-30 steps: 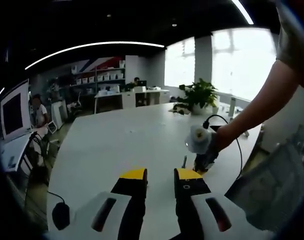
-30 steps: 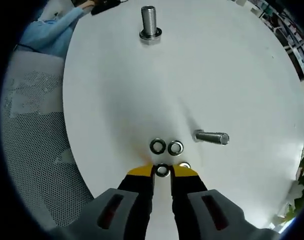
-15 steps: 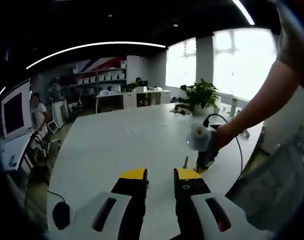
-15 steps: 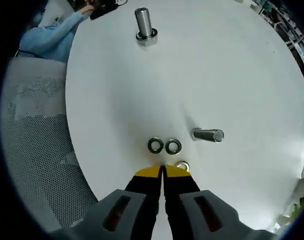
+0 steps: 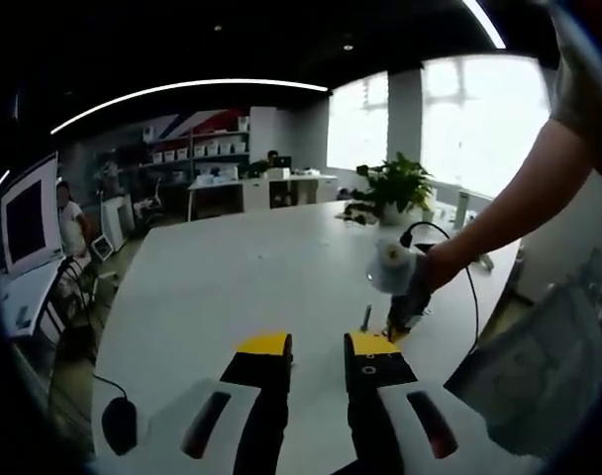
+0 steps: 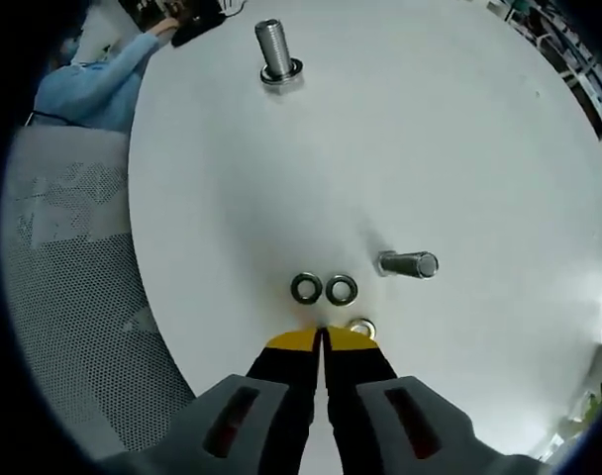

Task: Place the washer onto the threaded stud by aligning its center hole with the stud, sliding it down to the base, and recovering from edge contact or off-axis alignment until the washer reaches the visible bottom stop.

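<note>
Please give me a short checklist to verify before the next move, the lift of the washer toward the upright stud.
1. Right tongs closed: ok, jaws meet at the tips.
2. Washer held between them: cannot tell, no washer shows at the tips.
3. Upright threaded stud standing, thread bare: ok.
4. Table between tongs and stud: ok, two loose washers and a lying stud sit near the tips, off the straight line.
5. Left tongs out of the way: ok, open, holding nothing.
</note>
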Demonstrator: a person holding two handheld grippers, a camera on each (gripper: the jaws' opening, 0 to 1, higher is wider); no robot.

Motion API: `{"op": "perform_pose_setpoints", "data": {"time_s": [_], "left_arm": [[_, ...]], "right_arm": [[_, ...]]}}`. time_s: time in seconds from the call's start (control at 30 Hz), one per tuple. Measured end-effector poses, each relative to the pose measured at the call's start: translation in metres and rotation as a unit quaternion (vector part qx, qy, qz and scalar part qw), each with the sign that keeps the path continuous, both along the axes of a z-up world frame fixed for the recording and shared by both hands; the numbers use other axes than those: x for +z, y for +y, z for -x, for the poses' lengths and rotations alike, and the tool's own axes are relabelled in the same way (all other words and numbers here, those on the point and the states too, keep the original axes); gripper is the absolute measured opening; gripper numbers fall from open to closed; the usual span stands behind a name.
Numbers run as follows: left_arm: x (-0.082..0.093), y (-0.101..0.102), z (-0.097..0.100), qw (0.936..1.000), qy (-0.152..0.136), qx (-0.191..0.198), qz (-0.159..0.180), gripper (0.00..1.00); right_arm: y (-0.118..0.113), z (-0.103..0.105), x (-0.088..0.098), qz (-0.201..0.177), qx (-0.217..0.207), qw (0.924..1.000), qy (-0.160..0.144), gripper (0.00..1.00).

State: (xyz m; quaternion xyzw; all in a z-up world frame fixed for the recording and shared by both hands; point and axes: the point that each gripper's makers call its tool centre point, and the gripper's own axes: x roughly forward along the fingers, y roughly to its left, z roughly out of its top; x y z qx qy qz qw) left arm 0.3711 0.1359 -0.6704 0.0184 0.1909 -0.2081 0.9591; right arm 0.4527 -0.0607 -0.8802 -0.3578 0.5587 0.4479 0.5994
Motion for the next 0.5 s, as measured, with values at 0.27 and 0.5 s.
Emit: {"op": "perform_pose_setpoints", "data": {"time_s": [0.27, 0.5], "left_arm": [[0.0005, 0.0002, -0.0002, 1.0, -0.001, 0.001, 0.001, 0.19], [0.0012, 0.0006, 0.0001, 1.0, -0.001, 0.002, 0.002, 0.19]], "right_arm": [[-0.0002, 0.0006, 0.0003, 0.002, 0.012, 0.9999, -0.008, 0.04], [-0.0002, 0.0011, 0.0008, 0.005, 0.016, 0.9998, -0.011, 0.04]]}}
